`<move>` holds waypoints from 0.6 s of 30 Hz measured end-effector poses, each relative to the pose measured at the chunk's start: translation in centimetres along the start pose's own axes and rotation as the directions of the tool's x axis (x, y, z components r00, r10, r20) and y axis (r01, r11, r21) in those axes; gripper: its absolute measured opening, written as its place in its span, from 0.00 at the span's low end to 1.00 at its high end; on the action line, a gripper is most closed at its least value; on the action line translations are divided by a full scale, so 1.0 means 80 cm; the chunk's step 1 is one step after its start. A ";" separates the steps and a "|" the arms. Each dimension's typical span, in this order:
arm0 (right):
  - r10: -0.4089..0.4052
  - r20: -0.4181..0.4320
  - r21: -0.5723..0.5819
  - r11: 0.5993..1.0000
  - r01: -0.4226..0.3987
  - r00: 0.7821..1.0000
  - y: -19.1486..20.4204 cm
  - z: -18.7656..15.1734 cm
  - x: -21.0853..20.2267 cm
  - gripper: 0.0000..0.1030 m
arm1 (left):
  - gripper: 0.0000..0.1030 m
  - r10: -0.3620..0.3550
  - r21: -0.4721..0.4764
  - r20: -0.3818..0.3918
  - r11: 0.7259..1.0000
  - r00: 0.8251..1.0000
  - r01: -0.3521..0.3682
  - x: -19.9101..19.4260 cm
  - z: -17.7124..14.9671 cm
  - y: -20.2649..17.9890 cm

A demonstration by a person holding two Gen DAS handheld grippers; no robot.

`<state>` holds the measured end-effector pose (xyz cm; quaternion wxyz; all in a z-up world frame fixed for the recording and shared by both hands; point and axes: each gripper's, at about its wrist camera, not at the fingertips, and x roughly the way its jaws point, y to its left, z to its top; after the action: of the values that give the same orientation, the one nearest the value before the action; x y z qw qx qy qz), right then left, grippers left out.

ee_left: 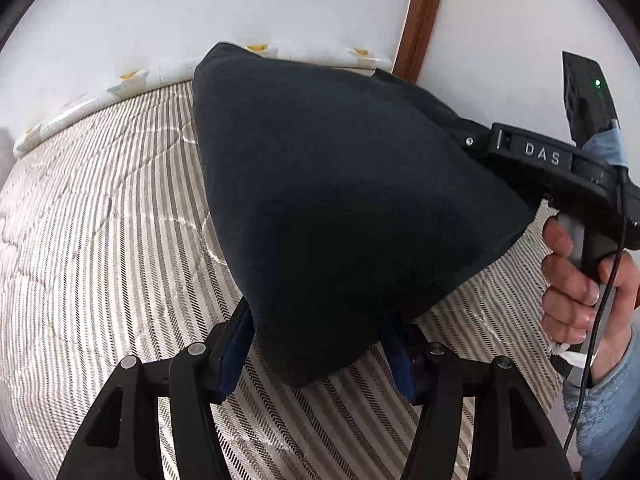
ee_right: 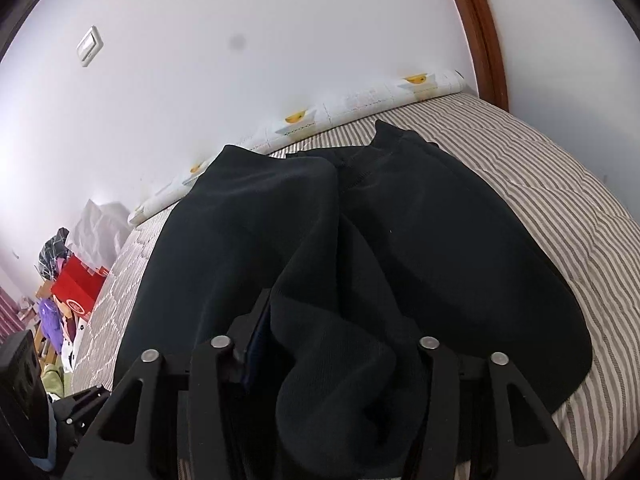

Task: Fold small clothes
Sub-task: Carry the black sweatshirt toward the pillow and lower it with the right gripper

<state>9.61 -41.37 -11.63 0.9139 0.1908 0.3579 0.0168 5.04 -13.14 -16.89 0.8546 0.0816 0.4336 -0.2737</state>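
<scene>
Fabric of a dark navy garment fills the space ahead of both my grippers. It sits on the striped quilted bedcover near the wall, with part of it lifted clear of the bed.

Left gripper: my jaws stand roughly half open. A bunched fold of the garment hangs down between the blue pads. The cloth lies against the left pad; the right pad is mostly hidden behind the fold, so I cannot tell whether the pads press firmly on it. From this fold the garment rises in a taut peaked sheet toward the wall.

Right gripper: my jaws are partly open with a thick roll of the garment packed between them. The cloth fills the gap from finger to finger and bulges toward the camera. In the left wrist view the same gripper enters the garment's upper right edge, with the person's hand wrapped round its handle and a pale blue fleece sleeve below.

In the right wrist view, two lobes of the garment spread across the bedcover toward a white printed cloth roll along the wall. A wooden post stands at the bed's far corner. A red box lies among clutter beyond the bed on the left.
</scene>
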 end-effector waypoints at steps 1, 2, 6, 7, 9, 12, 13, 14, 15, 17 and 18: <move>-0.002 -0.001 -0.002 1.000 0.002 1.000 0.000 0.002 0.002 0.38 | 0.58 -0.004 -0.010 -0.006 1.000 1.000 0.004 0.003 0.001 0.002; -0.005 -0.003 -0.002 1.000 0.005 1.000 -0.001 0.004 0.004 0.33 | 0.58 -0.010 -0.021 -0.009 1.000 1.000 0.010 0.006 0.002 0.004; -0.002 -0.006 -0.030 1.000 0.002 1.000 0.002 0.009 0.008 0.20 | 0.59 -0.009 -0.030 -0.003 1.000 1.000 0.009 0.013 0.005 0.003; -0.006 -0.003 -0.044 0.999 0.006 1.000 0.004 0.010 0.008 0.18 | 0.59 -0.006 -0.026 -0.003 1.000 1.000 0.006 0.013 0.004 0.002; -0.012 0.016 -0.076 0.997 0.013 1.000 0.006 0.013 0.002 0.14 | 0.62 0.008 -0.024 -0.006 1.000 1.000 -0.008 0.015 0.006 0.002; -0.016 0.115 -0.113 0.993 0.029 0.993 0.000 0.020 -0.028 0.11 | 0.62 0.004 -0.029 -0.011 1.000 1.000 -0.004 0.016 0.009 0.005; -0.023 0.151 -0.106 0.994 0.039 0.988 -0.007 0.023 -0.041 0.11 | 0.62 0.004 -0.029 -0.012 1.000 1.000 -0.004 0.016 0.010 0.006; -0.048 0.186 -0.090 0.994 0.065 0.981 -0.015 0.026 -0.052 0.11 | 0.62 0.003 -0.027 -0.011 1.000 1.000 -0.003 0.017 0.010 0.006; -0.085 0.227 -0.053 0.994 0.100 0.970 -0.030 0.028 -0.066 0.10 | 0.62 0.003 -0.024 -0.010 1.000 1.000 -0.003 0.017 0.010 0.006; -0.107 0.249 0.009 0.994 0.108 0.963 -0.062 0.031 -0.082 0.11 | 0.62 -0.002 -0.017 -0.009 1.000 1.000 0.002 0.016 0.010 0.004; -0.115 0.231 0.031 0.993 0.111 0.966 -0.078 0.032 -0.082 0.11 | 0.62 0.000 -0.011 -0.009 1.000 1.000 0.000 0.016 0.010 0.002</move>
<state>5.72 -49.07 -7.89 0.9472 0.1788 0.2591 -0.0608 6.27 -13.81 -17.40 0.8532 0.0778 0.4389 -0.2710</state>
